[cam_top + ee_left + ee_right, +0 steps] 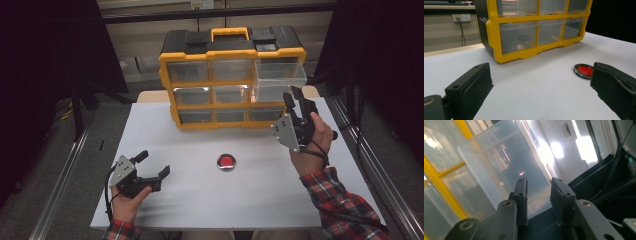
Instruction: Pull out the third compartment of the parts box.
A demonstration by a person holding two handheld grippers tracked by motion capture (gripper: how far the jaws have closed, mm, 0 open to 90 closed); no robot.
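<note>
High view: right gripper (296, 98), jaws a little apart with nothing between them, sits just in front of the pulled-out clear drawer (280, 75) at the organizer's (232, 52) top right. Right gripper view shows the drawer's corner just ahead; contents unreadable through haze. Left gripper (154, 165) rests on the bench (200, 200), jaws wide; red button (584, 71) partly hidden behind one jaw, open bench ahead.

We see a white table (200, 195) bearing a small round red disc with a dark rim (226, 161), near its middle. Behind, on the wall, a power outlet (461, 17) with dangling cables.
</note>
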